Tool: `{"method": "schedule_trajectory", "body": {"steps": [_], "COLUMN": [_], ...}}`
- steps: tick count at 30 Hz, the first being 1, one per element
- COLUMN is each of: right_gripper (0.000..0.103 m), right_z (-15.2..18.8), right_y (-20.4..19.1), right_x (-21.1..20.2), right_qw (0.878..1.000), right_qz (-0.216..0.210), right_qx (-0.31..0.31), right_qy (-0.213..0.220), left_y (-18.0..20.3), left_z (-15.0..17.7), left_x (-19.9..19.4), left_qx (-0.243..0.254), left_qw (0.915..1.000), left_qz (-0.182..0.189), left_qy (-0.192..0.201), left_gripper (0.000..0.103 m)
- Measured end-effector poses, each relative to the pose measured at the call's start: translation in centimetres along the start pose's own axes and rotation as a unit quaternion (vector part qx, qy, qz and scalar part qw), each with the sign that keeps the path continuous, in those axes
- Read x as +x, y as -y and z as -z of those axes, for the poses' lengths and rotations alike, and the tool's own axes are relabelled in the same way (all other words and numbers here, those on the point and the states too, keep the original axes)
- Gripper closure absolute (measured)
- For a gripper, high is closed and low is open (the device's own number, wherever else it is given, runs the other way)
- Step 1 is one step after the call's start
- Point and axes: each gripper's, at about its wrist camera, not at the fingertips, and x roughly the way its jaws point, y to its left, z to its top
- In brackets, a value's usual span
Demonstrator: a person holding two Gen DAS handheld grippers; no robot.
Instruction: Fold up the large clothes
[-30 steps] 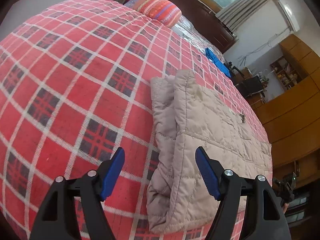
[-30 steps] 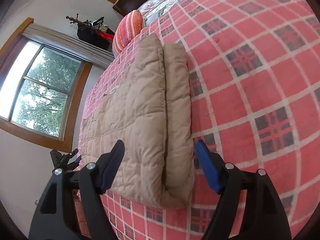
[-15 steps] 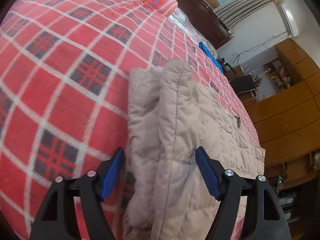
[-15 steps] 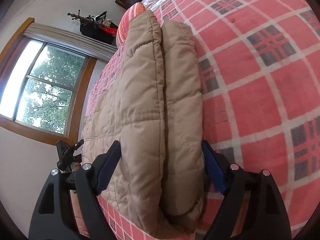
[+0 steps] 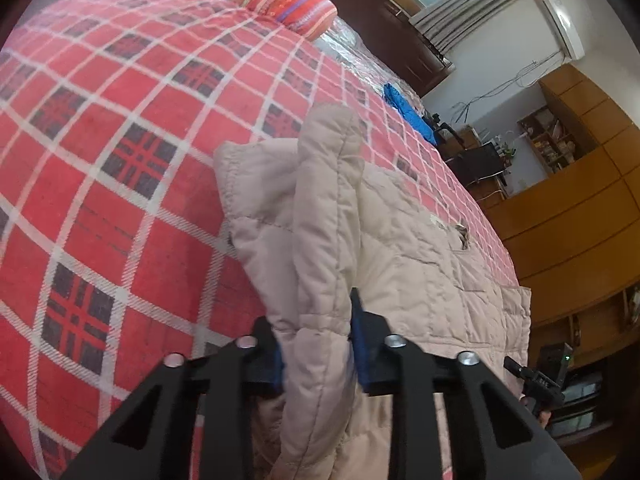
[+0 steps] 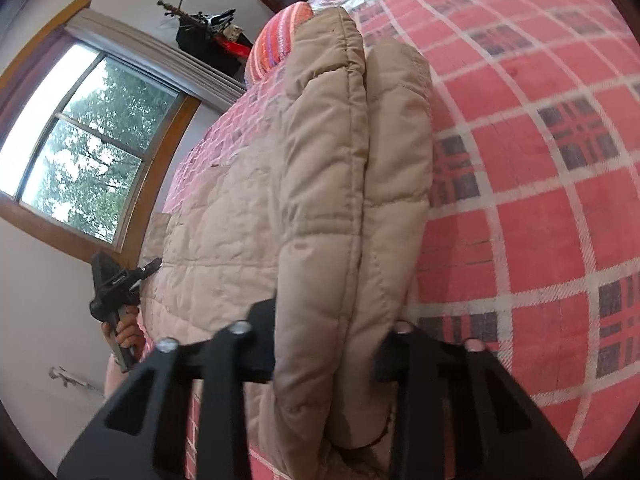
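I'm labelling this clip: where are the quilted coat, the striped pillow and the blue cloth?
quilted coat [image 5: 420, 248], left wrist view, flat quilted panel.
striped pillow [image 5: 292, 4], left wrist view, middle of its striped side.
blue cloth [image 5: 406, 110], left wrist view, its middle.

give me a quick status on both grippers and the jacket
Left gripper shut on beige quilted jacket. Right gripper shut on its folded edge. Jacket on red plaid bedspread. Nothing in the way.
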Motion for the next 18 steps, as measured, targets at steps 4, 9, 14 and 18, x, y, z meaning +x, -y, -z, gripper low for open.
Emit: {"method": "schedule_trajectory", "body": {"steps": [4, 9, 14, 18], "right_gripper": [0.085, 0.086, 0.087, 0.087], "right_z": [0.0, 0.5, 1.9, 3.7], "right_y": [-2.1, -3.9, -6.5, -7.9], "right_x": [-0.9, -2.7, -5.6, -9.1], "right_qw": [1.000, 0.999, 0.998, 0.996], "right_qz": [0.003, -0.005, -0.005, -0.005], "right_qx": [-0.014, -0.028, -0.056, -0.080], "right_qy": [0.013, 0.019, 0.029, 0.042], "left_y": [1.4, 2.5, 4.8, 6.4], "left_z": [-0.1, -0.2, 0.9, 2.6], "left_x": [-1.1, -3.3, -6.6, -9.7], "left_qx": [0.009, 0.022, 0.052, 0.076], "left_qw": [0.9998, 0.9996, 0.9981, 0.9957], "left_qz": [-0.012, -0.001, 0.012, 0.024], "left_qy": [0.011, 0.019, 0.032, 0.046], "left_gripper": [0.085, 0.087, 0.088, 0.088]}}
